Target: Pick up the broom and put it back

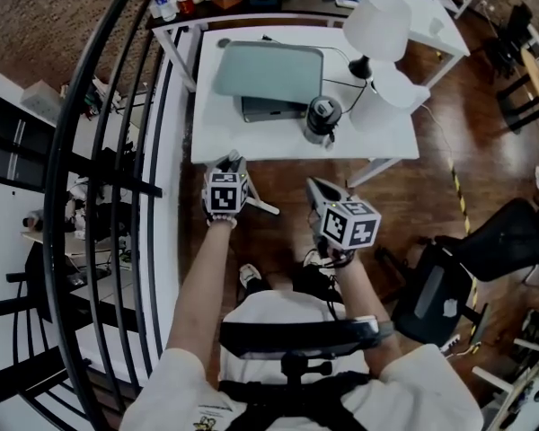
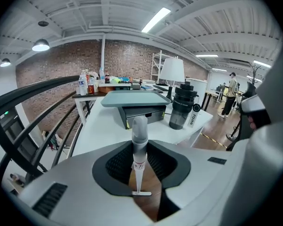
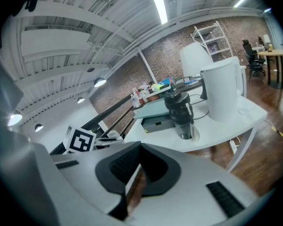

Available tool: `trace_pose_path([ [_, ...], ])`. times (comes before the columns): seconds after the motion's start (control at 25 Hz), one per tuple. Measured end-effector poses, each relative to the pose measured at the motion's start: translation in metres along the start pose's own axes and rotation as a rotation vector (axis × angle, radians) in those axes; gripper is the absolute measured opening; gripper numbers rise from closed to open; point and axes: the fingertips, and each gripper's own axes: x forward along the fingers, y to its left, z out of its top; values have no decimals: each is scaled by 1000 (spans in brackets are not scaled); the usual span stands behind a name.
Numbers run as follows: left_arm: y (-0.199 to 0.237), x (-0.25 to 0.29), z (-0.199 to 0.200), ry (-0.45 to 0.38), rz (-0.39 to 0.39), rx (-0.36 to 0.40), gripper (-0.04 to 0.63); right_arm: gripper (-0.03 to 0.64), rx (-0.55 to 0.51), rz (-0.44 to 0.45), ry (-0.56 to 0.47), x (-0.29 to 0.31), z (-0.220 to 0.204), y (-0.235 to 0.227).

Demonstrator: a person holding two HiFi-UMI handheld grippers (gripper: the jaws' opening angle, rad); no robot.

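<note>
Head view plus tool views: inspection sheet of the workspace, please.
Surface: white table on a wood floor.
Job's things: broom, handle standing up between the jaws of the left tool.
Clutter: grey stand, black cup, lamp.
Grippers: left tool closed on the broom; right tool open, empty.
Cables: black cable on the table by the lamp.
Surroundings: black railing on the left, office chair on the right.

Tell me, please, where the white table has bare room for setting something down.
The widest bare patch is the table's front-left strip, bounded by the grey stand, the black cup and the near edge. The right rear is crowded by the lamp. The left gripper holds the broom.
</note>
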Motion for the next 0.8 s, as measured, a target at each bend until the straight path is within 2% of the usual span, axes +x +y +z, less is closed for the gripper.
trace_pose_path([
  [0.4, -4, 31, 19, 5, -50, 48, 94, 15, 22, -30, 4, -2, -6, -12],
  [0.72, -6, 34, 21, -8, -42, 70, 108, 15, 27, -37, 9, 2, -6, -15],
  [0.8, -3, 33, 23, -12, -35, 69, 135, 15, 27, -34, 10, 2, -6, -12],
])
